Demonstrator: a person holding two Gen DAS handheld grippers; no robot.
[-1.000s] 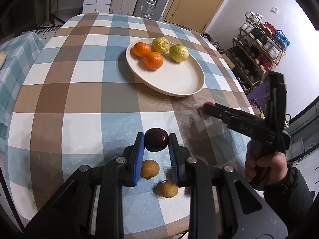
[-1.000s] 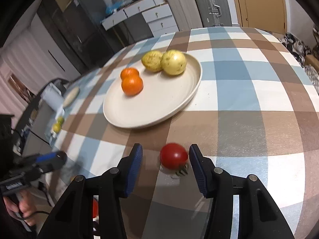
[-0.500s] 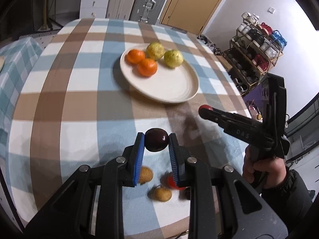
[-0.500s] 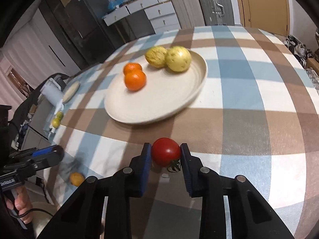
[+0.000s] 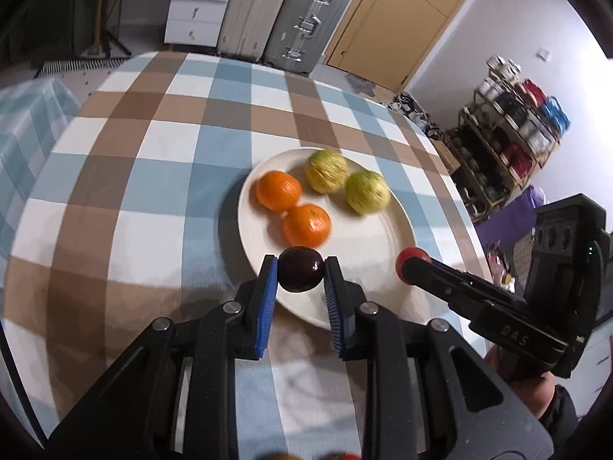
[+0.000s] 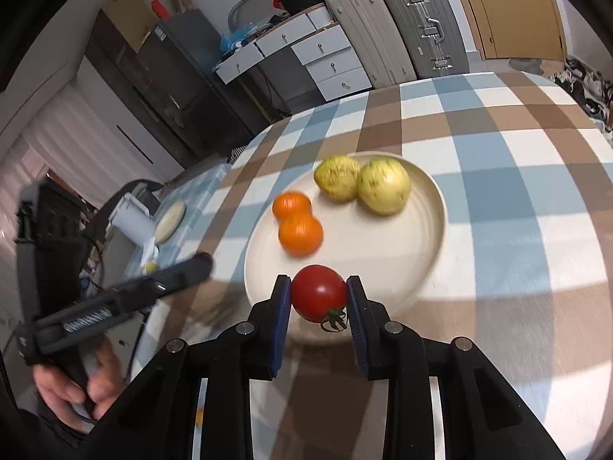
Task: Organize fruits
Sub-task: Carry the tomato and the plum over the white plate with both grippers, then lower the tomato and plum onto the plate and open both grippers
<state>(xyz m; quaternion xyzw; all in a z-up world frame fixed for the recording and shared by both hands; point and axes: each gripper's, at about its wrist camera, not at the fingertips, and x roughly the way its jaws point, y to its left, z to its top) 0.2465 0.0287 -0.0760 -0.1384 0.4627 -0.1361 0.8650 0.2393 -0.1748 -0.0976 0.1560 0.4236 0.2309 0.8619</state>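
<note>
The left tool (image 5: 300,274) pinches a dark plum (image 5: 301,269) between its blue pads, held over the near rim of the cream plate (image 5: 367,237). The right tool (image 6: 318,299) pinches a red tomato (image 6: 319,292), stem down, also over the plate's near edge. On the plate lie two oranges (image 5: 292,207) side by side and, beyond them, two yellow-green fruits (image 5: 348,181) touching each other. The plate sits on the checked counter (image 5: 153,176).
</note>
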